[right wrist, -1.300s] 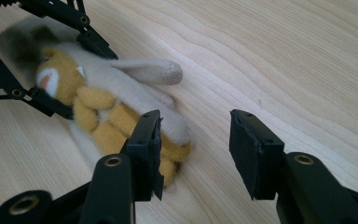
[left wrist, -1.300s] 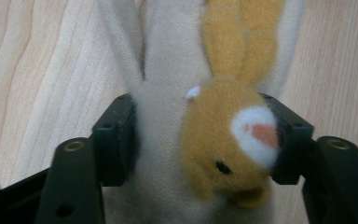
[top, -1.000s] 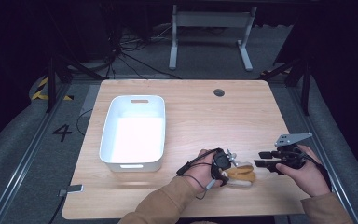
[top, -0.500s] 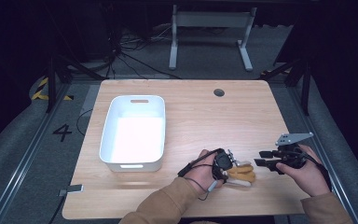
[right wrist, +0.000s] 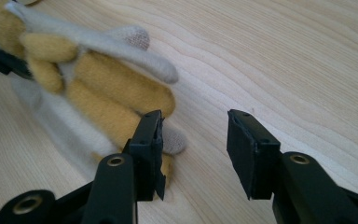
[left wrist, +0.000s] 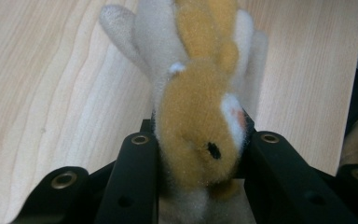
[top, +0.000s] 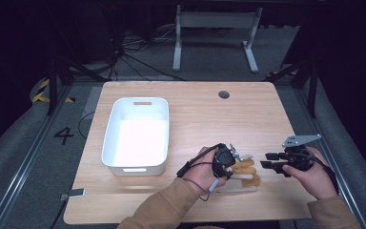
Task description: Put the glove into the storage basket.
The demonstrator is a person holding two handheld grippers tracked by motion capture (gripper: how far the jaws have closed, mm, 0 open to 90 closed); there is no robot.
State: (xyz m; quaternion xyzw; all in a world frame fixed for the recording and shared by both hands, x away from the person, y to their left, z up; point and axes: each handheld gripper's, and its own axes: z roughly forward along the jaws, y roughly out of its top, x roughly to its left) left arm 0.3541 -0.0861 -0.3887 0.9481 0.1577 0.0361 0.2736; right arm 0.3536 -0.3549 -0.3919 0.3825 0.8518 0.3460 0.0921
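A person seated at a wooden counter (top: 195, 119) worked a stuffed toy animal (top: 246, 171) with a pair of hand-held tongs. The left tongs (left wrist: 193, 154) were clamped on the toy's orange-and-white head, the plush bulging between the two black jaws in the left gripper view. The toy lay near the counter's front edge, its body and limbs stretched flat on the wood away from those jaws.

The right tongs (right wrist: 193, 140) stood open just beside the toy's legs, one jaw touching or nearly touching an orange limb and the other over bare wood, gripping nothing. In the high view they (top: 270, 160) pointed toward the toy from the person's right.

A white plastic bin (top: 136, 136) sat empty to the left of the toy, well apart from it, and looked like the probable destination.

The hold appeared to carry some risk. The left jaws pinched only the soft head, so a quick lift could let the plush squeeze out and drop back on the counter, or leave the body swinging and catching the bin's rim. If the right tongs closed where they stood, they would likely catch no more than the tip of a leg, or pin fabric against the wood, and a pull in opposite directions could then drag the toy from the left grip.
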